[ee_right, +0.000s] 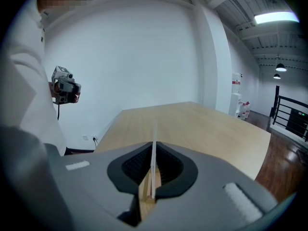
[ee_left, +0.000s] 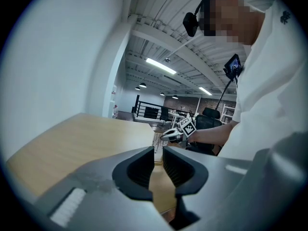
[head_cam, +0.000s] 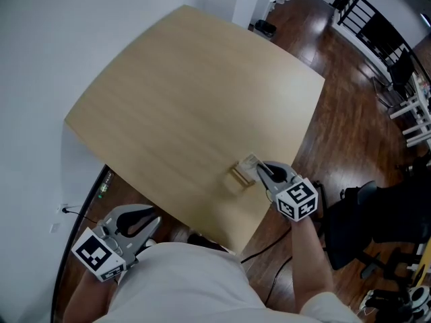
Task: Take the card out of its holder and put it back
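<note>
one small wooden holder point(head_cam: 237, 177) sits on the pale wood surface point(head_cam: 182, 93), near the edge closest to the person. the white card point(ee_right: 154, 148) stands upright and edge-on over it, its lower edge down at the holder's wood. whether it is seated in the slot cannot be told. the right gripper point(head_cam: 261, 171) reaches the holder from the right. its fingers point(ee_right: 173, 170) are clenched on the card, one pad on each face, and the card's top edge rises above them. the left gripper point(head_cam: 149, 226) hangs off the surface, close to the person's white shirt point(head_cam: 182, 281) and well apart from the holder. its fingers point(ee_left: 139, 170) stand a narrow gap apart, released, with nothing between them. only the surface shows through the gap.
</note>
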